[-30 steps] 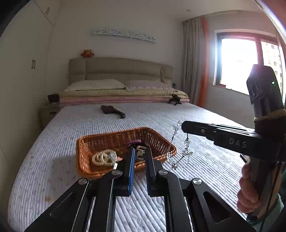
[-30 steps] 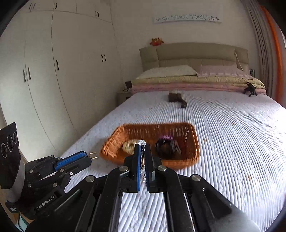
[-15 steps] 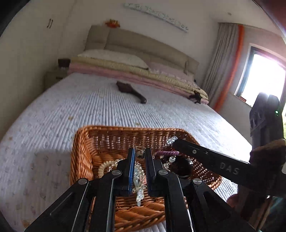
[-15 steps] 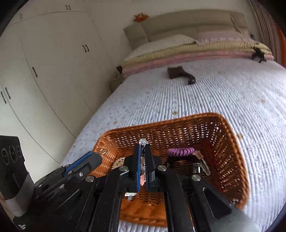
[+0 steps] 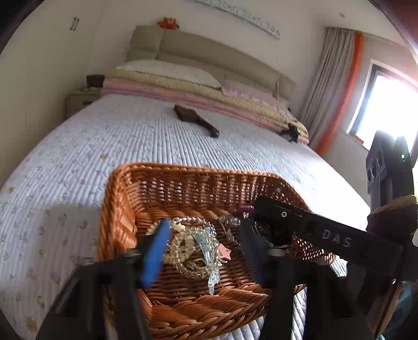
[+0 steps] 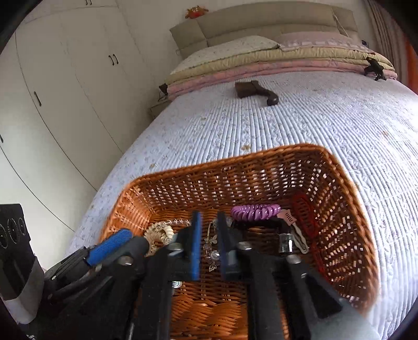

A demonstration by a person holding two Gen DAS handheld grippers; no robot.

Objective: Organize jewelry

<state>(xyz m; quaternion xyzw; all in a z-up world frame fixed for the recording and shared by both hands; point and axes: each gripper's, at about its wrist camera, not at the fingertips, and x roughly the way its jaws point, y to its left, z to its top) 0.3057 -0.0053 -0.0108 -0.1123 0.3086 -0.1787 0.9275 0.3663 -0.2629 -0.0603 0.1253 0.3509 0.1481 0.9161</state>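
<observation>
Quilted bed (image 5: 109, 146) bearing wicker basket (image 5: 183, 172); left gripper (image 5: 203, 243), right gripper (image 6: 209, 238) jaws opening, gripping nothing, crystal necklace (image 6: 212, 251) lying loose between; dark brush (image 5: 196, 119) lying well beyond.

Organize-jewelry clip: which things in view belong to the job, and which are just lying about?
Job: basket; crystal chain between the opening right gripper; bead bracelets; purple coil tie; opening left gripper.
Lying about: brown brush; pillows; plush toy.
</observation>
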